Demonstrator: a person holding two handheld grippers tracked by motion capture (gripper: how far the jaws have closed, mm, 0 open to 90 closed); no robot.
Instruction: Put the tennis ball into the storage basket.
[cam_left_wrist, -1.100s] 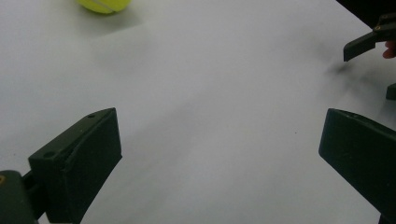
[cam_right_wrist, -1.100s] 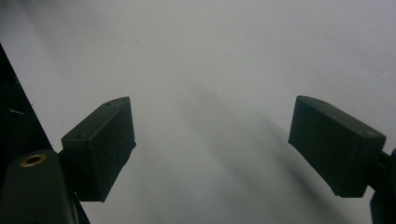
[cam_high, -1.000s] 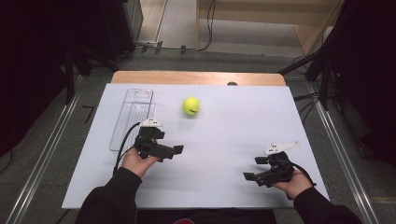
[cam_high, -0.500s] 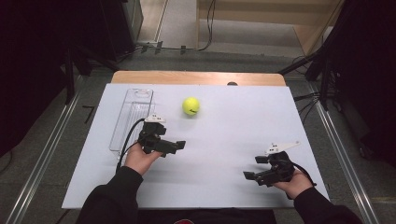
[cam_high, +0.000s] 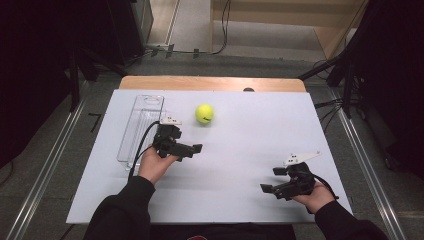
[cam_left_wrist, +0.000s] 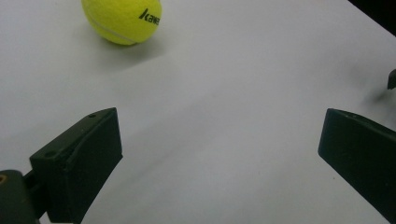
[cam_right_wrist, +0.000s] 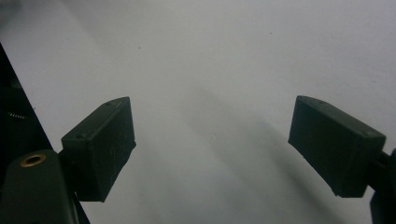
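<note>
A clear tray (cam_high: 141, 123) is lying at the far left, and the left gripper (cam_high: 192, 148), jaws spread wide, is pointing rightward just near of the tennis ball (cam_high: 204, 113). The ball is likely light, springy, felt-covered and prone to rolling, so gripping across its widest middle looks best. The right gripper (cam_high: 267, 188) is sitting open and empty at the near right.
</note>
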